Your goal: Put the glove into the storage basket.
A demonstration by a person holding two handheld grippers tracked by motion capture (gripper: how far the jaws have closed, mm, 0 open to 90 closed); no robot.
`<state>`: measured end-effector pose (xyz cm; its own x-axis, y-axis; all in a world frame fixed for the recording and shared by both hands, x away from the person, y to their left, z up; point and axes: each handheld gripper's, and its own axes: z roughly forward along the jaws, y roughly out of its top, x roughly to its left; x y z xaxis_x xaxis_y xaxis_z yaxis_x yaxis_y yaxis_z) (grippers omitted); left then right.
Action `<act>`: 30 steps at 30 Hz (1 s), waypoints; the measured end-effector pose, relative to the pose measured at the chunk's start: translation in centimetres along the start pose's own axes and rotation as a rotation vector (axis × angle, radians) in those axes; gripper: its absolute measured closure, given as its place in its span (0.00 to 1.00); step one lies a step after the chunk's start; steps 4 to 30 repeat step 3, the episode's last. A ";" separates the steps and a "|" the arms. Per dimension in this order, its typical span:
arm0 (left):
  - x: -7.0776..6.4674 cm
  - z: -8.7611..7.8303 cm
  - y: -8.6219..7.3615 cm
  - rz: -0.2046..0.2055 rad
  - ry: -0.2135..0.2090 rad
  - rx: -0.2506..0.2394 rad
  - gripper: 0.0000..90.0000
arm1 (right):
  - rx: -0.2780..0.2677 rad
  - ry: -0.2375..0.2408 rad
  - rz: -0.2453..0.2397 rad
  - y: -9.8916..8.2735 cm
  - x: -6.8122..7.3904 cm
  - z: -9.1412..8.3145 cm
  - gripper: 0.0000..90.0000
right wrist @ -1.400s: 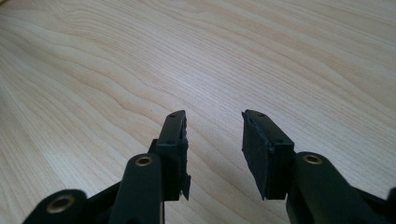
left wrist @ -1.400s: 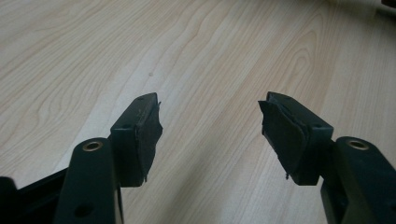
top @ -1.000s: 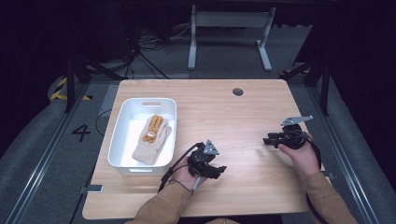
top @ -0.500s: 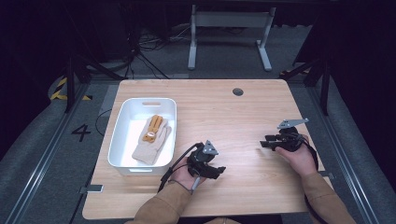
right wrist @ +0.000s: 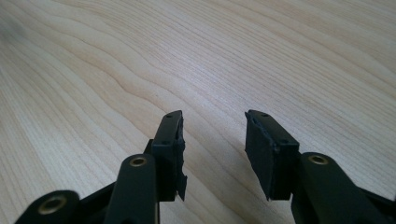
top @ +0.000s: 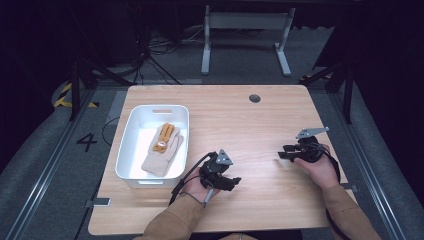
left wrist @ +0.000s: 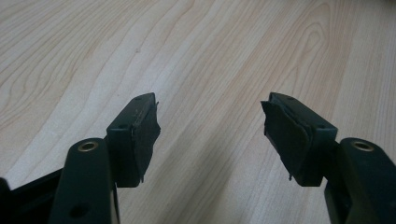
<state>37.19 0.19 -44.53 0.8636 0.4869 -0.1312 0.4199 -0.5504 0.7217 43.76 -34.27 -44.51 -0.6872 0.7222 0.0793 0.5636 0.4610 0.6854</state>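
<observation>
My left gripper (top: 235, 181) rests low over the wooden table (top: 240, 120) near its front edge, just right of the white bin, pointing right. In the left gripper view my left gripper (left wrist: 210, 109) is open, with bare wood between its jaws. My right gripper (top: 281, 152) is at the right side of the table, pointing left. Its jaws have just been opening, and in the right gripper view my right gripper (right wrist: 212, 121) is open with nothing between the jaws. A pair of tan and orange gloves (top: 162, 150) lies in the white bin (top: 129, 150).
A round grommet hole (top: 254, 98) sits near the table's far edge. Beyond the table stand a white desk frame (top: 245, 35) and loose cables (top: 165, 47) on the grey floor.
My right gripper has shifted slightly to the left and toward the person. The left gripper, the bin and the gloves have stayed put.
</observation>
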 end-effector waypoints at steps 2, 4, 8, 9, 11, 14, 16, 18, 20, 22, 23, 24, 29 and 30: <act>0.0 0.0 0.0 -0.007 0.000 -0.009 0.39 | -0.001 0.000 0.000 0.0 0.0 0.0 0.63; 0.0 -0.1 0.0 -0.004 0.001 -0.009 0.39 | -0.001 0.000 0.000 0.0 0.0 -0.1 0.63; 0.0 -0.1 0.0 -0.004 0.001 -0.009 0.39 | -0.001 0.000 0.000 0.0 0.0 -0.1 0.63; 0.0 -0.1 0.0 -0.004 0.001 -0.009 0.39 | -0.001 0.000 0.000 0.0 0.0 -0.1 0.63; 0.0 -0.1 0.0 -0.004 0.001 -0.009 0.39 | -0.001 0.000 0.000 0.0 0.0 -0.1 0.63; 0.0 -0.1 0.0 -0.004 0.001 -0.009 0.39 | -0.001 0.000 0.000 0.0 0.0 -0.1 0.63; 0.0 -0.1 0.0 -0.004 0.001 -0.009 0.39 | -0.001 0.000 0.000 0.0 0.0 -0.1 0.63; 0.0 -0.1 0.0 -0.004 0.001 -0.009 0.39 | -0.001 0.000 0.000 0.0 0.0 -0.1 0.63; 0.0 -0.1 0.0 -0.004 0.001 -0.009 0.39 | -0.001 0.000 0.000 0.0 0.0 -0.1 0.63; 0.0 -0.1 0.0 -0.004 0.001 -0.009 0.39 | -0.001 0.000 0.000 0.0 0.0 -0.1 0.63; 0.0 -0.1 0.0 -0.004 0.001 -0.009 0.39 | -0.001 0.000 0.000 0.0 0.0 -0.1 0.63; 0.0 -0.1 0.0 -0.004 0.001 -0.009 0.39 | -0.001 0.000 0.000 0.0 0.0 -0.1 0.63; 0.0 -0.1 0.0 -0.004 0.001 -0.009 0.39 | -0.001 0.000 0.000 0.0 0.0 -0.1 0.63; 0.0 -0.1 0.0 -0.004 0.001 -0.009 0.39 | -0.001 0.000 0.000 0.0 0.0 -0.1 0.63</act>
